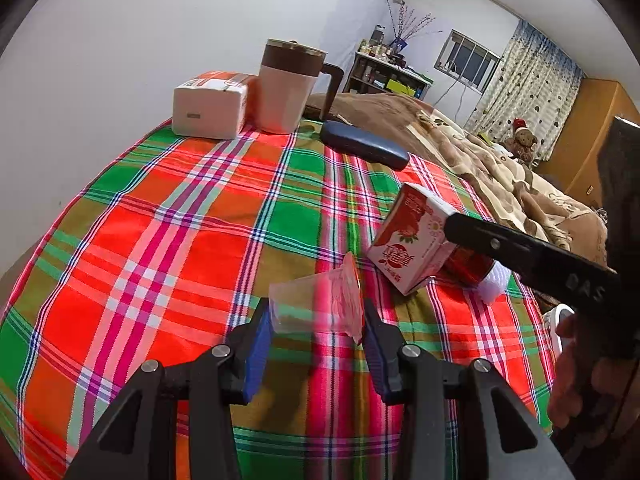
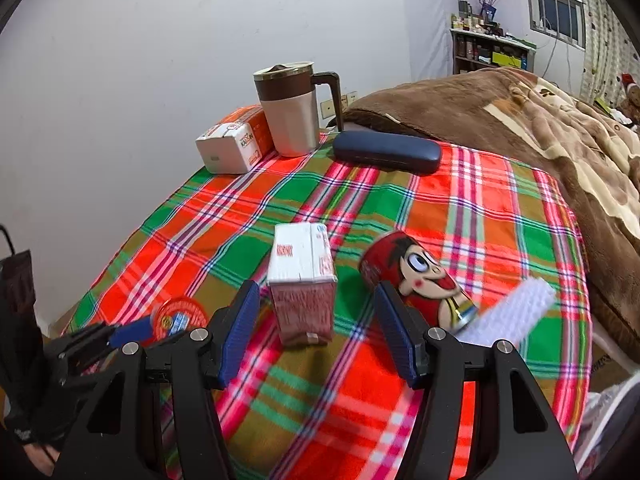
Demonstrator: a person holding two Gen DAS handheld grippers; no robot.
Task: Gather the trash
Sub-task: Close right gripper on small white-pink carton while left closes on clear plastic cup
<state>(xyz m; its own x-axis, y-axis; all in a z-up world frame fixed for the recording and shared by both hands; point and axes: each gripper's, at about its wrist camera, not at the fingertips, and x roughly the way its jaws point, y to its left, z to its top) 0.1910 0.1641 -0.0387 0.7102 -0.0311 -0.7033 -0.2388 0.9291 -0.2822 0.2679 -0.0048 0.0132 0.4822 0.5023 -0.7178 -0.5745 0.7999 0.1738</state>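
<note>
A clear plastic cup with a red foil lid (image 1: 320,306) lies on its side on the plaid cloth, between the blue pads of my left gripper (image 1: 317,334), which touch its ends. In the right wrist view its red lid (image 2: 178,317) shows beside the left gripper (image 2: 120,334). A red and white drink carton (image 2: 305,280) stands tilted between the open fingers of my right gripper (image 2: 316,322), not touched. A red cartoon can (image 2: 416,280) lies on its side just right of it. The carton (image 1: 408,240) and right gripper finger (image 1: 520,250) show in the left view.
A beige and brown mug (image 2: 292,112), a white and orange tissue pack (image 2: 236,144) and a dark blue glasses case (image 2: 386,152) sit at the table's far edge by the wall. A brown blanket on a bed (image 2: 540,128) lies right. A white fuzzy strip (image 2: 512,316) sticks beside the can.
</note>
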